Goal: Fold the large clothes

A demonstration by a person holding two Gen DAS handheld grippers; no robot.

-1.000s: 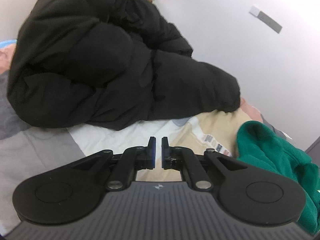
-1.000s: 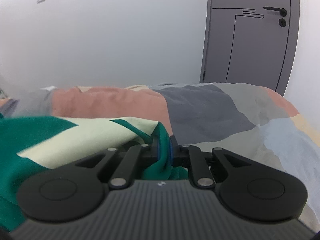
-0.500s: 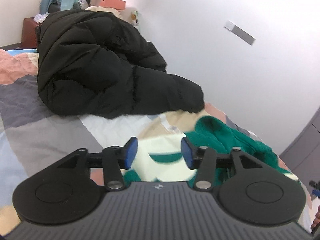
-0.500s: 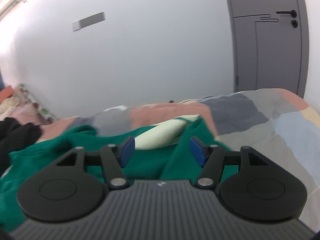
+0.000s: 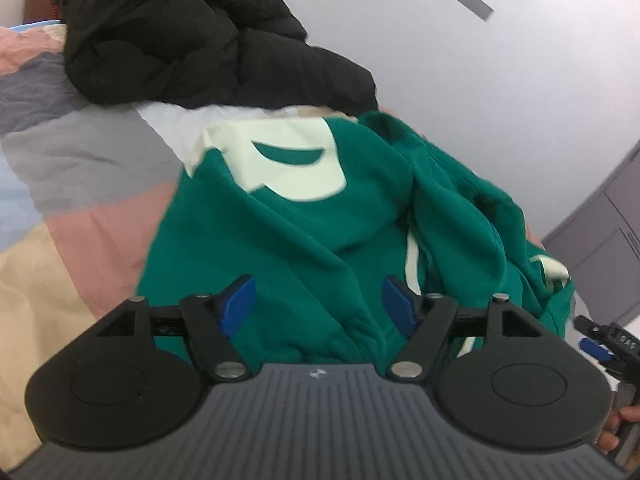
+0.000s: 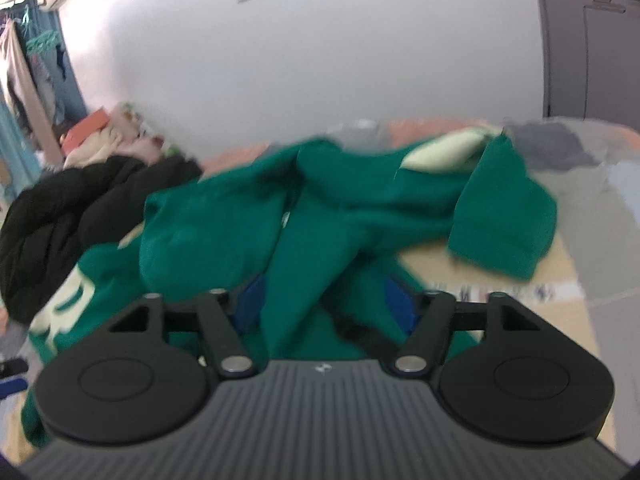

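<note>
A green sweatshirt (image 5: 304,240) with cream patches lies rumpled on the patchwork bedspread (image 5: 80,200). In the left wrist view my left gripper (image 5: 318,304) hovers over its near edge, jaws wide and still opening, the blue pads clear of the cloth. The right wrist view shows the same sweatshirt (image 6: 360,216), a sleeve flopped to the right. My right gripper (image 6: 324,300) is above the near part, jaws opening; green cloth shows between the pads, which do not press it. The right gripper (image 5: 600,344) also peeks in at the lower right of the left wrist view.
A black puffer jacket (image 5: 192,40) is heaped at the far left of the bed, also visible as the black jacket (image 6: 60,216) in the right wrist view. A white wall (image 5: 480,100) runs along the far side. A grey door (image 6: 592,40) stands at the right.
Both grippers went from shut to wide open and let go of the green sweatshirt. Both pulled back and rose, so the whole garment now lies in view on the bed.
</note>
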